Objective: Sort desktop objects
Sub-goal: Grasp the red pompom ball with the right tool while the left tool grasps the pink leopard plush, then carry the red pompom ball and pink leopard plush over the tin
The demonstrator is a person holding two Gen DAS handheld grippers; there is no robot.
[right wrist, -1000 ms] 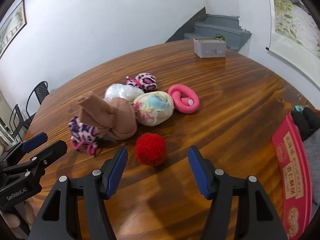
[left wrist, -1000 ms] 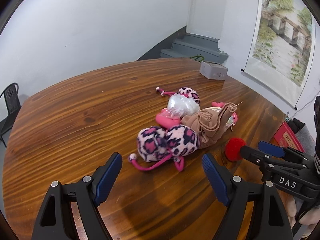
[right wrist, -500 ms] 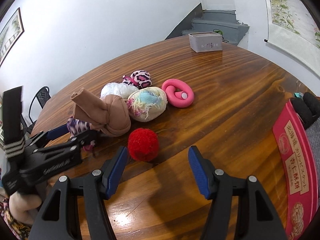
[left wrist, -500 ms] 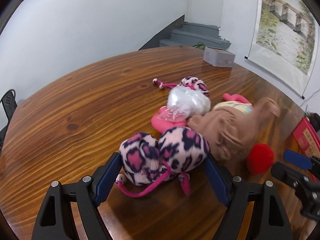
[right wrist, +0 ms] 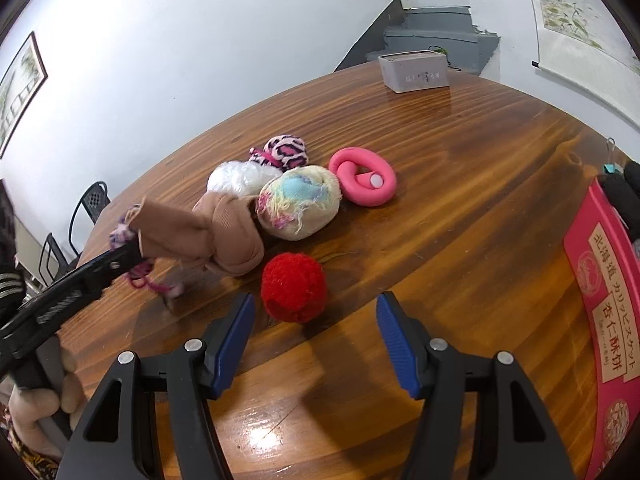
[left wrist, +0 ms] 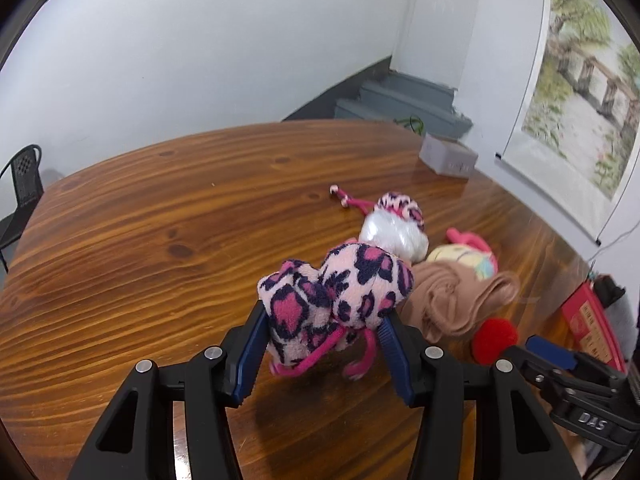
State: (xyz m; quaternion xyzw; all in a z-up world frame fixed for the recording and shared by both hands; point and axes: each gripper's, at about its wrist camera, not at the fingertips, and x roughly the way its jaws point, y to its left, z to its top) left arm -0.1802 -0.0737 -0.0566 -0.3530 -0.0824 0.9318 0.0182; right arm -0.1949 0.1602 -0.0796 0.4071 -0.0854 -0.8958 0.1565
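Note:
My left gripper (left wrist: pixel 322 354) is shut on a pink leopard-print plush (left wrist: pixel 336 294) and holds it just above the wooden table (left wrist: pixel 160 240); pink cords dangle from it. Behind it lie a tan knotted sock (left wrist: pixel 456 300), a white plastic ball (left wrist: pixel 394 236), a second small leopard plush (left wrist: pixel 400 206) and a pastel ball (left wrist: pixel 476 262). My right gripper (right wrist: pixel 316 340) is open, its jaws just in front of a red pompom (right wrist: pixel 294 286). The tan sock (right wrist: pixel 224 236), pastel ball (right wrist: pixel 300 202), pink ring toy (right wrist: pixel 364 182) and the left gripper (right wrist: pixel 80 284) show in the right wrist view.
A grey box (right wrist: pixel 414 72) stands at the table's far side. A pink biscuit box (right wrist: pixel 604 320) lies at the right edge beside dark items. Black chairs (right wrist: pixel 80 216) stand beyond the table's left edge. Stairs and a wall scroll are behind.
My left gripper moved forward around the leopard plush, closed on it and lifted it slightly. My right gripper moved closer to the red pompom and stayed open.

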